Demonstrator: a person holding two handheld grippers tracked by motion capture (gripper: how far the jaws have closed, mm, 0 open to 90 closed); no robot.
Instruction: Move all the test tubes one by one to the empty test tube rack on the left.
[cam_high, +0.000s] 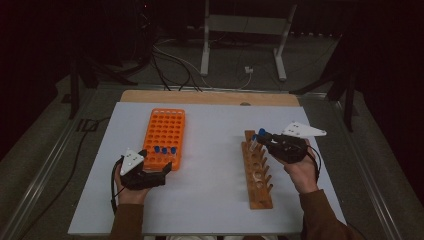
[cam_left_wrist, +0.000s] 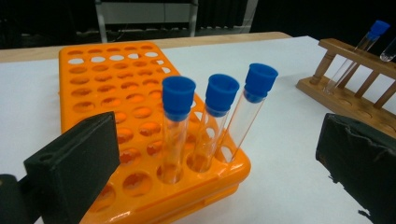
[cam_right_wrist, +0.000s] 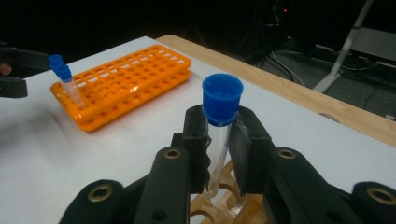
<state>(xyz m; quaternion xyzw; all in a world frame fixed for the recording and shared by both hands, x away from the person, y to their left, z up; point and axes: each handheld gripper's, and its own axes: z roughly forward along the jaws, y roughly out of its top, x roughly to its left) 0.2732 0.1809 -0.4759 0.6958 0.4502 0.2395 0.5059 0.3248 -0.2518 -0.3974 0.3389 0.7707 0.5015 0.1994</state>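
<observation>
Your right gripper (cam_right_wrist: 219, 154) is clamped on a blue-capped test tube (cam_right_wrist: 218, 140), the pads pressing on the clear wall just under the cap, with the tube's foot hanging over the holes of the wooden rack (cam_high: 257, 172) at the right of centre in the high view. Treat that tube as light, stiff and brittle: it looks like thin glass or hard plastic, smooth and apt to slip, so squeeze gently and keep it upright. The spot you have, high on the barrel below the cap, seems the best one, since the cap's lip would likely stop a slide.

Your left gripper (cam_high: 150, 167) stands open in the lower left of the high view, its jaws wide apart and holding nothing, aimed at the near end of the orange rack (cam_left_wrist: 107, 98). Three capped tubes (cam_left_wrist: 212, 121) stand there in the front row, slightly tilted.

Your right hand (cam_high: 300, 170) comes in from the lower right, wrist bent so the jaws point toward the far end of the wooden rack. Your left hand (cam_high: 131, 187) rests low near the table's near edge
</observation>
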